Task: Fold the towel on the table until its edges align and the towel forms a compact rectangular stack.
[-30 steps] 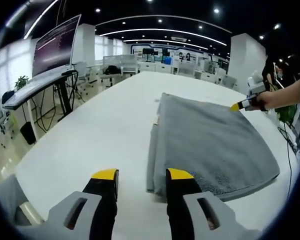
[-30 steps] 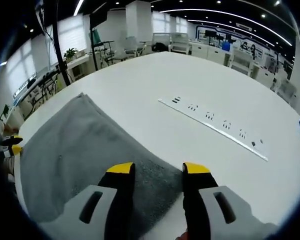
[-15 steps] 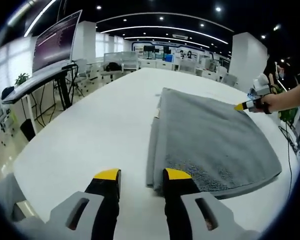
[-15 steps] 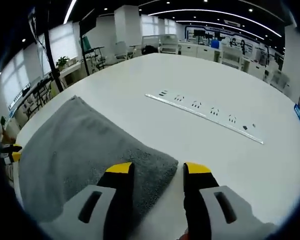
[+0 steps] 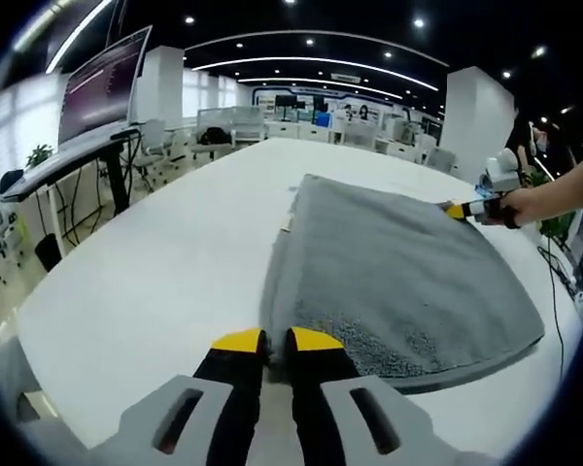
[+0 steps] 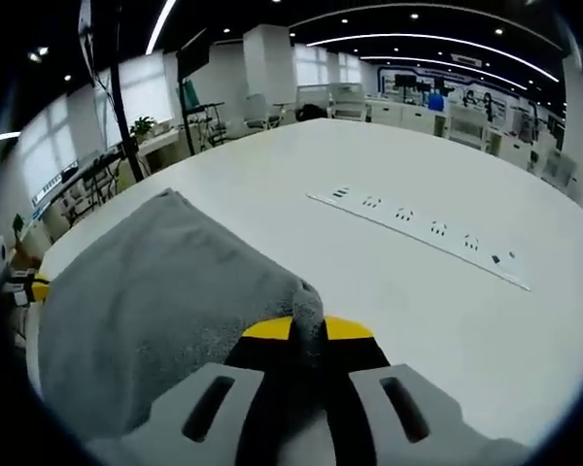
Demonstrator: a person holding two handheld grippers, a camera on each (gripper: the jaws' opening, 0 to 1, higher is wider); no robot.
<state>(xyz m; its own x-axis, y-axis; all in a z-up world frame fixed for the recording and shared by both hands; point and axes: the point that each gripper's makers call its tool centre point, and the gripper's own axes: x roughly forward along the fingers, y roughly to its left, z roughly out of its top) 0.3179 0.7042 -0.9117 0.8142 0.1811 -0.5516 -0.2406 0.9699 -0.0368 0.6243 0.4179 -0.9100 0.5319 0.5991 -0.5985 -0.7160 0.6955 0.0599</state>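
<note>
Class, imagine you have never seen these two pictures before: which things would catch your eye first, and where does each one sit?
The grey towel spreads wide across the white table, already folded into layers. Each yellow-tipped gripper is pinched on a corner of it: the left gripper at the near corner in the left gripper view, the right gripper lifting a small peak of cloth in the right gripper view. Beyond the towel, a row of power sockets runs along the table.

left: bare table – open | right: power strip – only obstacle

Long white table, flush strip of power sockets set in it, large monitor on a stand, potted plant, ceiling lights
</note>
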